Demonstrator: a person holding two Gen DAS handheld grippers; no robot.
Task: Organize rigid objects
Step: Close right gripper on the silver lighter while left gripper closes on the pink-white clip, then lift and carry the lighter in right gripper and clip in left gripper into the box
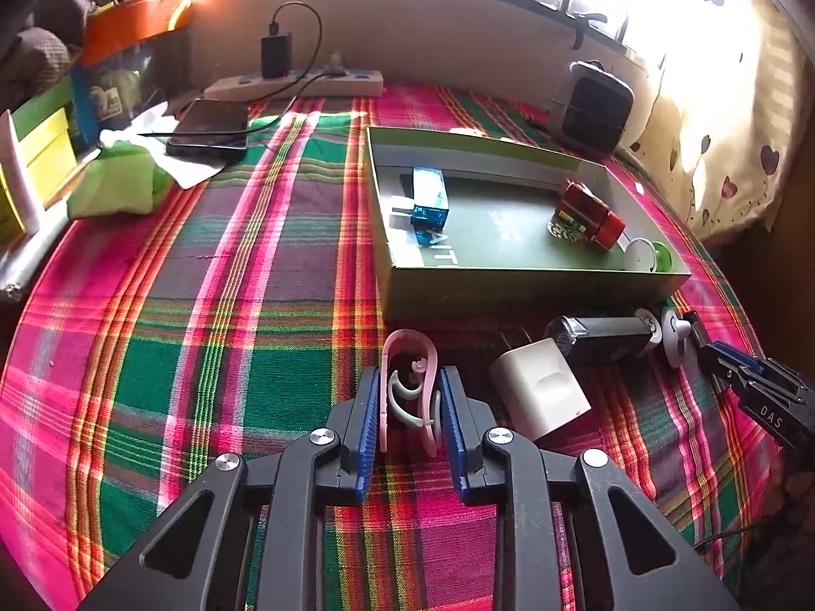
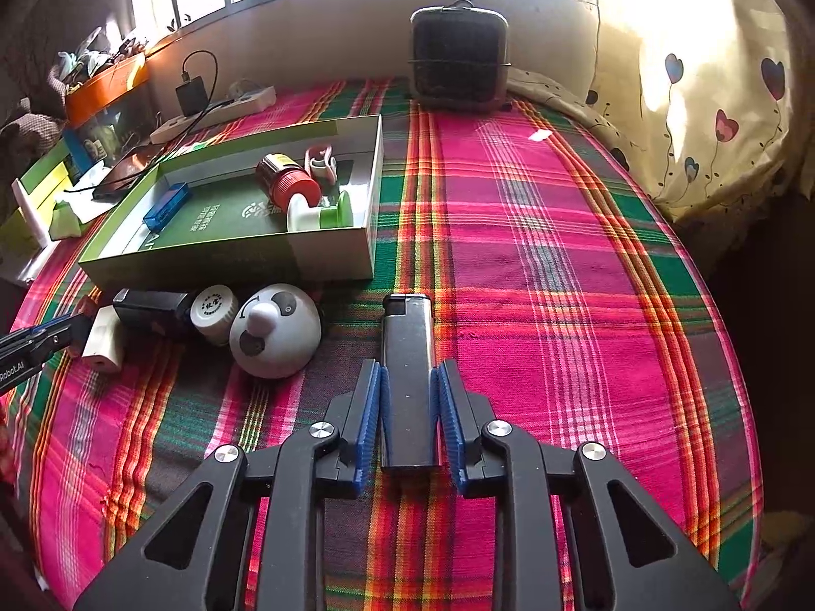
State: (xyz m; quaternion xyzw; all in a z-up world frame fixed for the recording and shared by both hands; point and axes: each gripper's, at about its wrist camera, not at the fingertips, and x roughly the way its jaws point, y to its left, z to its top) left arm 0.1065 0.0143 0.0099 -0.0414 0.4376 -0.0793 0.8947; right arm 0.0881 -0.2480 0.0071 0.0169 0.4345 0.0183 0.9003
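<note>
On the plaid cloth I had my left gripper (image 1: 410, 397) clamped on a pink clip (image 1: 407, 382) and my right gripper (image 2: 407, 397) clamped on a dark lighter (image 2: 407, 382), both before the green box (image 2: 326, 265) holding a blue case (image 2: 167, 206), red bottle (image 2: 285, 181) and green-capped bottle (image 2: 318, 214), while only the right view showed a red-and-white clip (image 2: 321, 163) inside.

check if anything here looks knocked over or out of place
Nothing damaged or spilled. The red-capped bottle lies on its side in the green box rather than upright. Several items remain loose on the cloth beside it, including the white charger and panda-faced dome.
</note>
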